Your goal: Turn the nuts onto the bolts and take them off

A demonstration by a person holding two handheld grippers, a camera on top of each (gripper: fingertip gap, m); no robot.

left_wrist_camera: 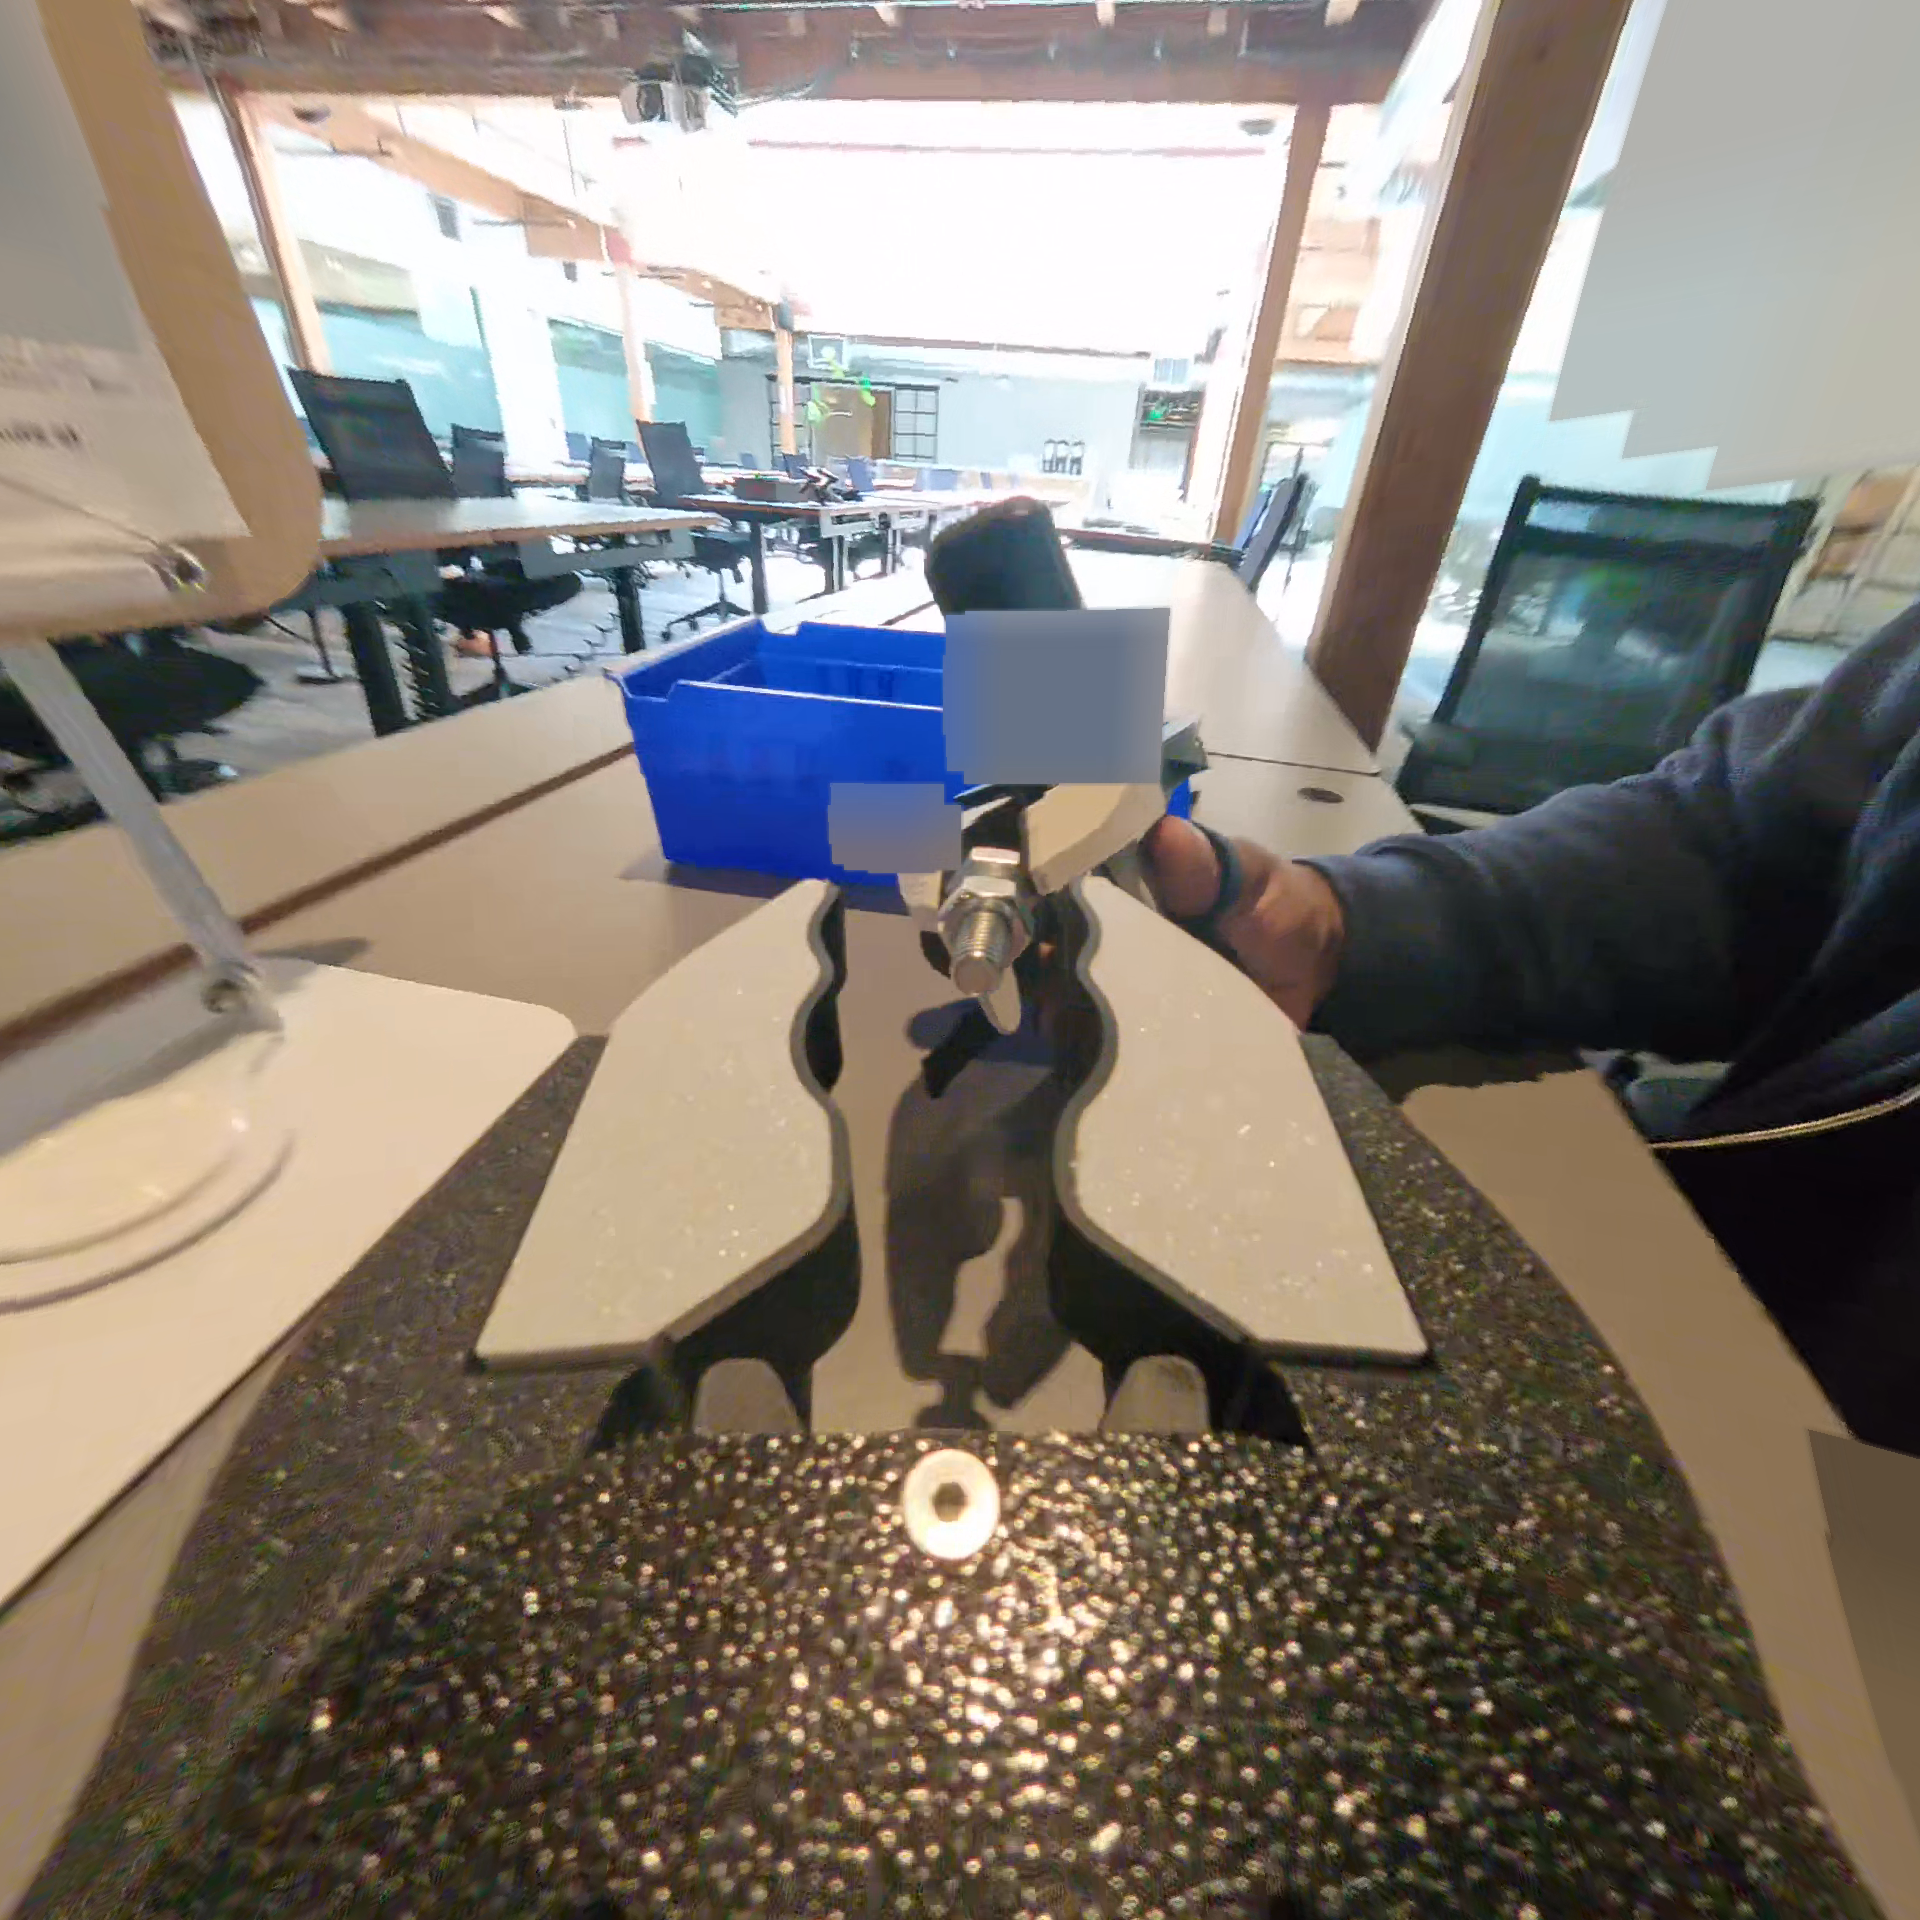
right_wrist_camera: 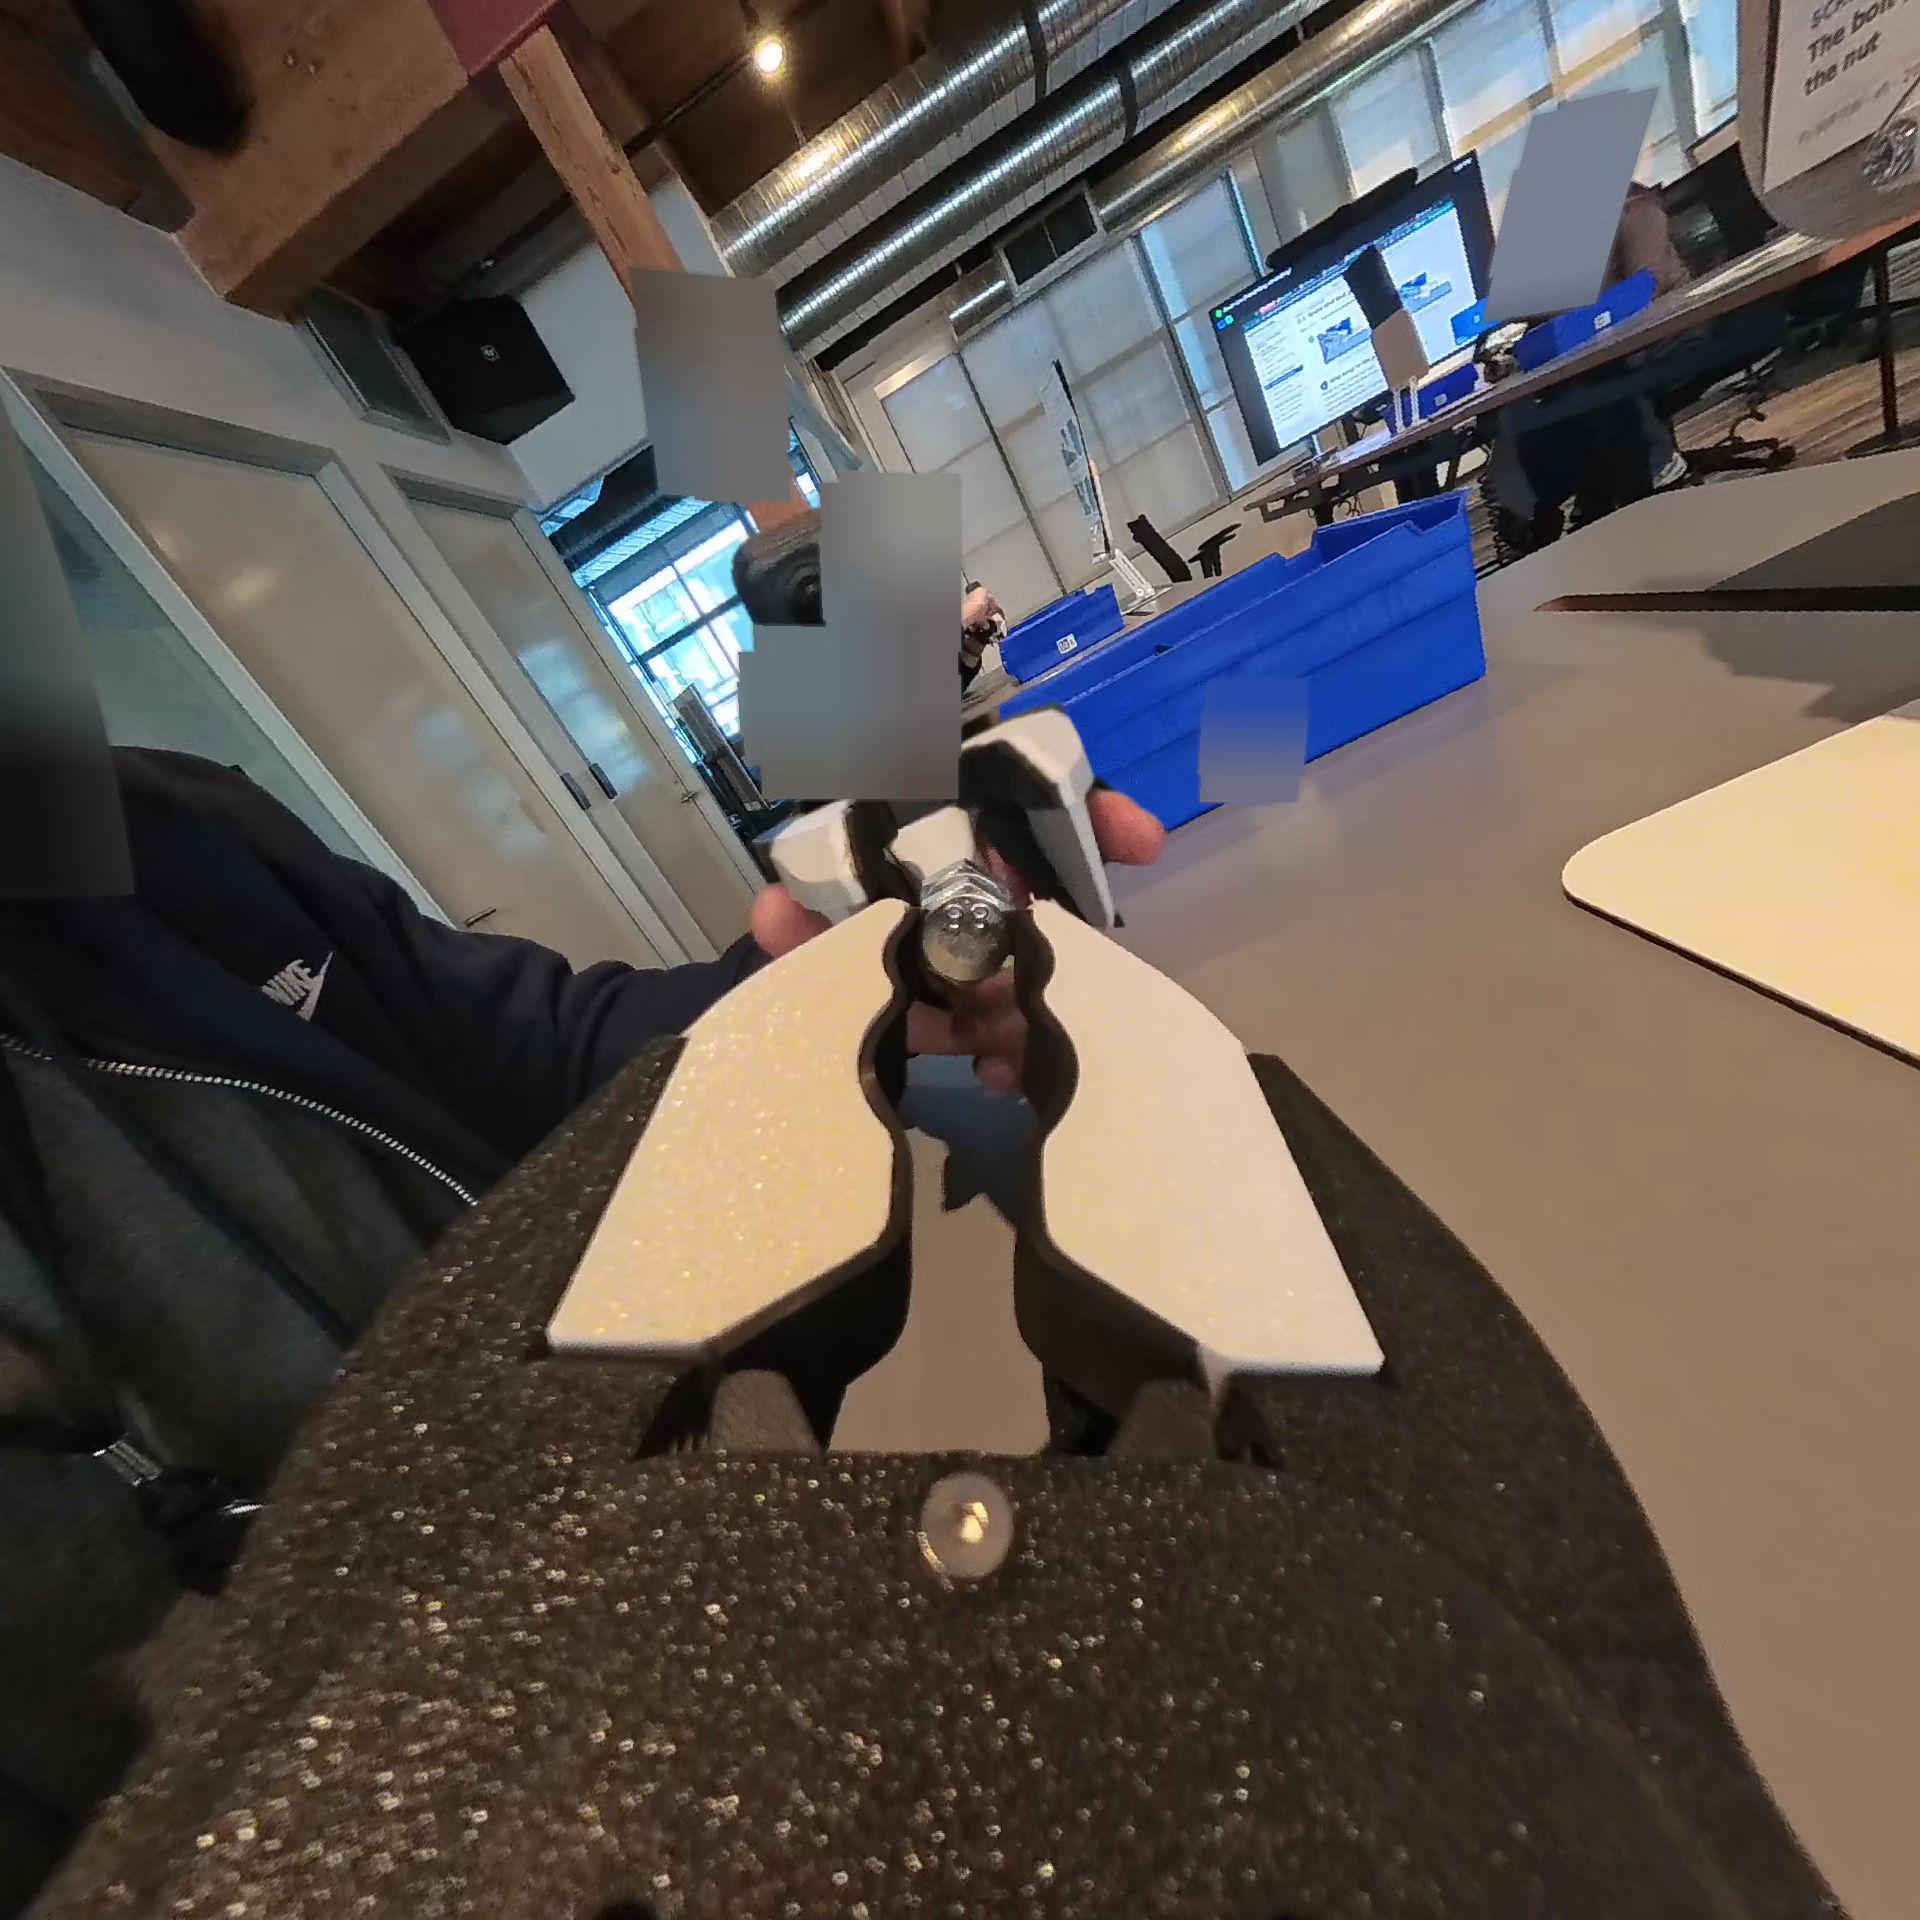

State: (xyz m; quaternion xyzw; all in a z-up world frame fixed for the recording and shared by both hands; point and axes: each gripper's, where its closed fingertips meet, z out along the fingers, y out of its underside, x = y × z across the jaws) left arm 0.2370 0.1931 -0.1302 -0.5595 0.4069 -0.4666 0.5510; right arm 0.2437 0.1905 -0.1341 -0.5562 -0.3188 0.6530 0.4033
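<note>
The right gripper clamps the bolt by its head. The left gripper stands released around the threaded end, near the nut, above the table.

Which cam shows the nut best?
Left wrist view: the nut sits in plain sight on the bolt, with bare thread sticking out towards the camera. The right wrist view looks at the bolt's head end, which mostly hides the nut.

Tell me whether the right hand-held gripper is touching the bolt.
Touching. The right wrist view shows the right hand-held gripper clamped on the bolt head.
</note>
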